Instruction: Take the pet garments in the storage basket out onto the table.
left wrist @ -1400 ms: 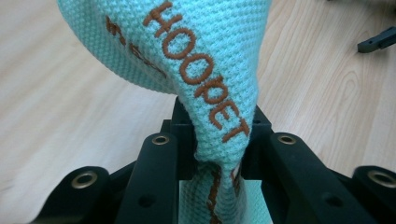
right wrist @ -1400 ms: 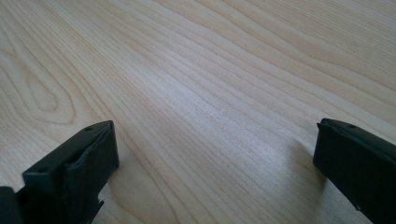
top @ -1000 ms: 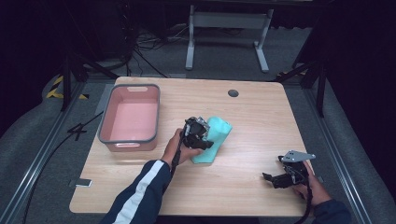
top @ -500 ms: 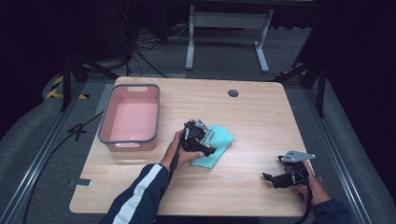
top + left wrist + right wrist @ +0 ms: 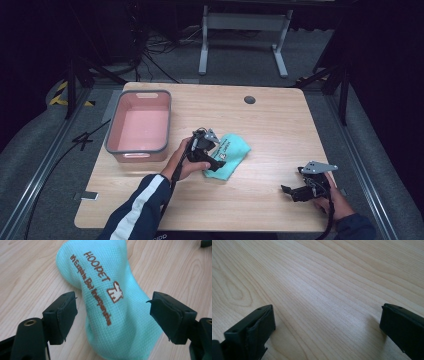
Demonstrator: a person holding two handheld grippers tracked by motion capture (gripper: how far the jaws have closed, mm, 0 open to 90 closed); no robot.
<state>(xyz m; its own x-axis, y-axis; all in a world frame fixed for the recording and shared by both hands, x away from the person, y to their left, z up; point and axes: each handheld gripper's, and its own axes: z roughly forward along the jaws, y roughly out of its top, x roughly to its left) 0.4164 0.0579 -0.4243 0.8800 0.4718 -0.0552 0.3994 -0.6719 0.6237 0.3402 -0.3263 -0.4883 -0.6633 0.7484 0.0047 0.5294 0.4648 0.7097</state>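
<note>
At the left of the wooden table point(image 5: 260, 125), seen from the high view, a pink bin point(image 5: 141, 126) with a grey rim stands upright near the table's left edge, and nothing can be seen inside it. Just to its right, a person's left hand point(image 5: 184, 160), coming out of a dark blue sleeve point(image 5: 135, 212) with a white stripe, holds the left gripper point(image 5: 212, 156) low over a teal cloth point(image 5: 229, 155) that lies crumpled near the middle of the table, beside the bin but apart from it. From the left gripper view the cloth point(image 5: 110, 297) is a mesh-textured fabric printed with brown lettering that reads "HOOPET" and a small paw-like mark, and it is bunched narrower across its middle. The left gripper point(image 5: 111, 317) has its two black jaws spread wide, one on each side of that narrow part, neither one touching the fabric. A small dark round cap point(image 5: 249, 99) sits flush in the tabletop toward the far edge. Farther right, near the table's front right corner and well apart from the cloth, the right hand point(image 5: 334, 200) holds the right gripper point(image 5: 292, 191) low over the table. In the right gripper view the right gripper point(image 5: 325, 325) shows its jaws standing wide apart over bare wood grain, with nothing between them.
</note>
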